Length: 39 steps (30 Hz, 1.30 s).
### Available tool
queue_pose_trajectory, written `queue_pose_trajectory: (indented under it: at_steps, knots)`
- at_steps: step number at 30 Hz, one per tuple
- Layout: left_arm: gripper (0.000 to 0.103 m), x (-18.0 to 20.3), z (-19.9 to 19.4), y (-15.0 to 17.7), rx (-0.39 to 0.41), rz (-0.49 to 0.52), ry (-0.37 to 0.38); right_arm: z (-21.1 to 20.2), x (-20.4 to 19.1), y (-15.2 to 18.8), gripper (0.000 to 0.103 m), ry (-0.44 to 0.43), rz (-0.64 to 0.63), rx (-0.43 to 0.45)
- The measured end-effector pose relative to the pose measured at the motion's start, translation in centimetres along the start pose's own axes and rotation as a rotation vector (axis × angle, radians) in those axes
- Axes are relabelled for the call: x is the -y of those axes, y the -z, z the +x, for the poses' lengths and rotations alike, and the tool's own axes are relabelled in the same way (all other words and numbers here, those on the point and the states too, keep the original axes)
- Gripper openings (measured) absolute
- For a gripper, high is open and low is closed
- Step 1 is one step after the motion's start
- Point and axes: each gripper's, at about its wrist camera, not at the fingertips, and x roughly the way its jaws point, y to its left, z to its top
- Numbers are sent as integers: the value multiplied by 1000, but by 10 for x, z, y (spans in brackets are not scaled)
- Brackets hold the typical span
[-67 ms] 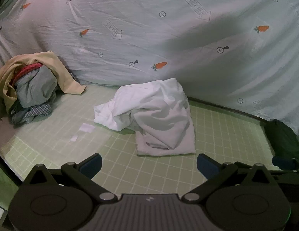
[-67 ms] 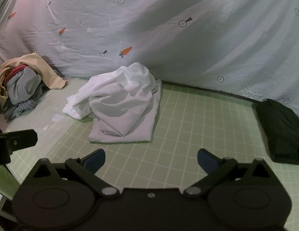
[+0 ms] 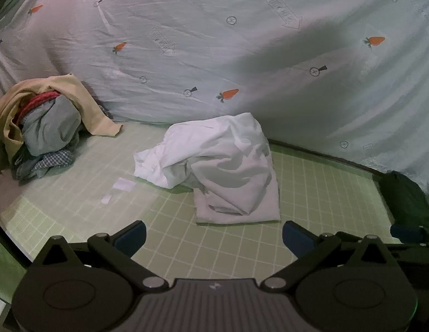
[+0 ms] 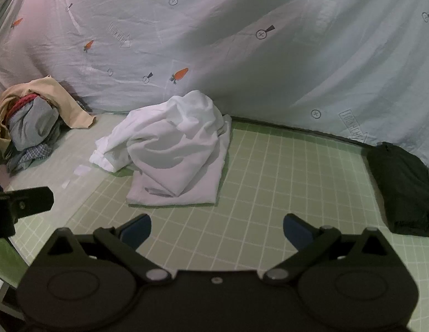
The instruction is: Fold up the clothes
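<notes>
White garment (image 3: 222, 166), crumpled, lying on the green gridded mat (image 3: 242, 246) near the middle of the table, toward its back edge. Its lower part lies flat against the mat; its upper part is bunched into a mound, with one loose fold trailing toward the left. In the right wrist view the same white garment (image 4: 173, 149) sits left of centre on the mat (image 4: 269, 193).

Pile of clothes (image 3: 40, 127) at the back left corner of the table, well apart from the white garment: a tan piece draped over grey, red and checked pieces. The same pile (image 4: 32, 124) shows at the left edge of the right wrist view. Two small white scraps (image 3: 123, 184) lie on the mat between the pile and the white garment.

Dark garment (image 4: 402, 188), folded, at the right edge of the table, well apart from the white garment; partly visible in the left wrist view (image 3: 408, 196).

Pale sheet (image 3: 242, 41) printed with carrots and arrows, hung as a backdrop along the back edge.

Left hand-held gripper (image 3: 214, 235) and right hand-held gripper (image 4: 217, 228), both near the front edge, jaws spread wide, grasping nothing, clear of every garment. Part of the left hand-held gripper (image 4: 23, 202) shows at the left of the right wrist view.
</notes>
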Motion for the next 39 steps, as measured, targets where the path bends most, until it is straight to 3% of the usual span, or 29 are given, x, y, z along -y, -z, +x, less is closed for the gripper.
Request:
queue_pose_trajectory:
  at_steps: [39]
  knots:
    - [103,9,8,-3,-1,34,-12,8,8,-3,103,-8,-2,-11]
